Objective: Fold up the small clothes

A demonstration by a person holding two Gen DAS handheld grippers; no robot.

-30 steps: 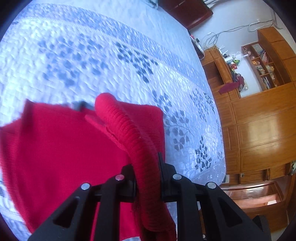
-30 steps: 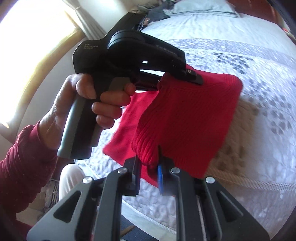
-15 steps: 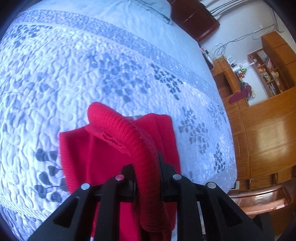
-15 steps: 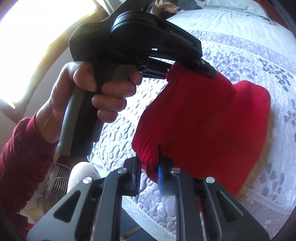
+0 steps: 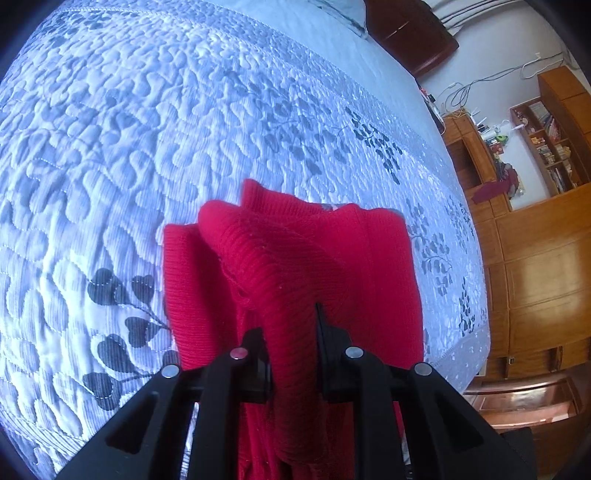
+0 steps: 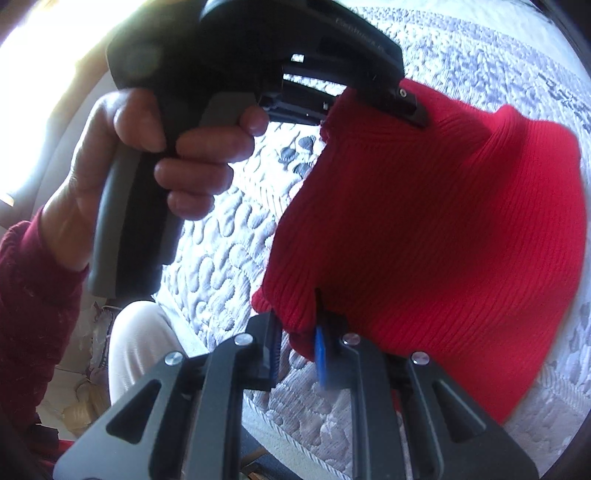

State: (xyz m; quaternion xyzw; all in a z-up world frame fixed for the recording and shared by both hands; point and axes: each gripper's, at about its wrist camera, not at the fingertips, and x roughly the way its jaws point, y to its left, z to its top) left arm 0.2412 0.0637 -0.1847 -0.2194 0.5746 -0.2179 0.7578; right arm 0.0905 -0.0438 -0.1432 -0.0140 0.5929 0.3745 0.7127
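While both grippers, left gripper (image 5: 291, 332) and right gripper (image 6: 295, 325), pinched the red knit sweater's (image 6: 443, 229) edge above the quilted bedspread (image 5: 147, 147), lowering them level would have kept the fold square.

White quilted bedspread (image 5: 155, 155) w/ grey leaf print is spread over the bed. Wooden cabinets (image 5: 535, 280) & a cluttered shelf unit (image 5: 546, 147) are seen at right; dark headboard (image 5: 410, 33) at top.
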